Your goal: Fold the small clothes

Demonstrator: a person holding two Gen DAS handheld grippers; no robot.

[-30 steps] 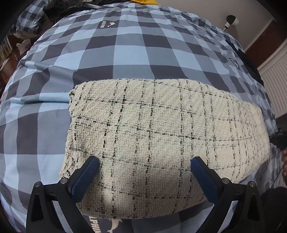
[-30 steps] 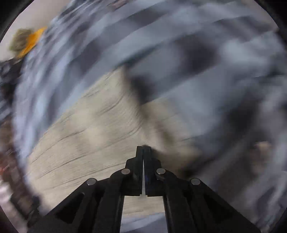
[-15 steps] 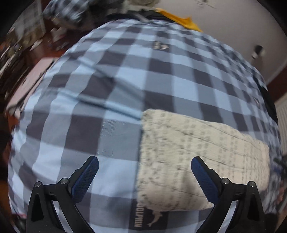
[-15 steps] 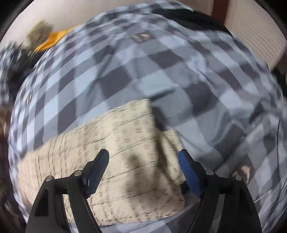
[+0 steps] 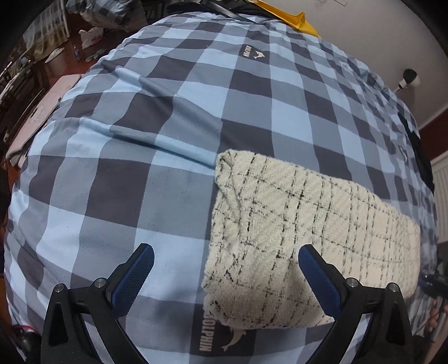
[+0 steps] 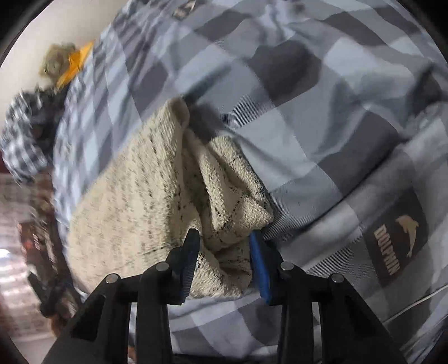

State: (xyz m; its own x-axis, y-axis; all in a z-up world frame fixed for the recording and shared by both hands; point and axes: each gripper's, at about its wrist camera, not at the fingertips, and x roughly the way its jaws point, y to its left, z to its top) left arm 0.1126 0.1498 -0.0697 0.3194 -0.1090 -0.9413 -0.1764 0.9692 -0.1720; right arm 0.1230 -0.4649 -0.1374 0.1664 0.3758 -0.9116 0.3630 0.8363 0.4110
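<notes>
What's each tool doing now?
Left tool: open, empty.
Right tool: jaws just closing around the cream black-checked knit garment's bunched end.

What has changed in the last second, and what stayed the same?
The right gripper went from shut to wide open, and its jaws have just been closing around the bunched end of the cream cloth. The left gripper shifted off the cloth toward its left edge. It stayed open and empty; the cloth stayed on the checked bedcover.

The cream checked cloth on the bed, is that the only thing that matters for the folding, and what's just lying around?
For the job:
- cream checked cloth
- right tool, closing on its bunched corner
- left tool, open

Lying about:
- checked bedcover
- yellow item
- wall camera
</notes>
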